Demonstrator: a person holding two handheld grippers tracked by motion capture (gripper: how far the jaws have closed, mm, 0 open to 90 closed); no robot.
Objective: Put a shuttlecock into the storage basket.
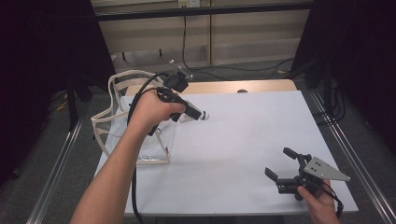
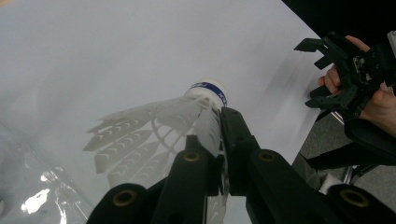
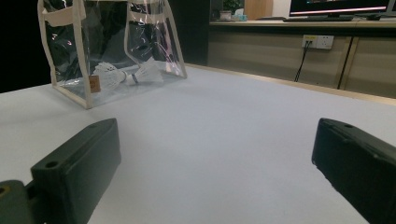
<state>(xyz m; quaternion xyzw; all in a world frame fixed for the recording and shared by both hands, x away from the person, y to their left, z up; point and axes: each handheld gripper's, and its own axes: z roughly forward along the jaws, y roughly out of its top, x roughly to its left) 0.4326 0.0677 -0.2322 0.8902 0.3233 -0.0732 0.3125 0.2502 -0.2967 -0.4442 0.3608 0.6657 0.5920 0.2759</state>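
Note:
A white feathered shuttlecock [image 2: 154, 126] with a blue band round its cork sits in my left gripper [image 2: 219, 116], whose jaws are shut on its feather skirt. In the high view the left gripper [image 1: 198, 114] hangs over the white table beside a clear bag [image 1: 122, 122] with cream trim, and the shuttlecock's cork [image 1: 204, 115] points right. The clear bag [image 3: 88, 56] stands upright with two white shuttlecocks [image 3: 126, 73] lying inside. My right gripper [image 1: 276, 161] rests near the table's front right corner, jaws wide apart and nothing between them. The right gripper [image 3: 217, 128] faces the bag.
The white table sheet [image 1: 243, 135] stretches between the two grippers. A wooden strip [image 1: 233, 87] runs along the far edge. Metal frame rails [image 1: 355, 163] flank the table. The other hand and its gripper [image 2: 345, 70] appear at the upper right of the left gripper view.

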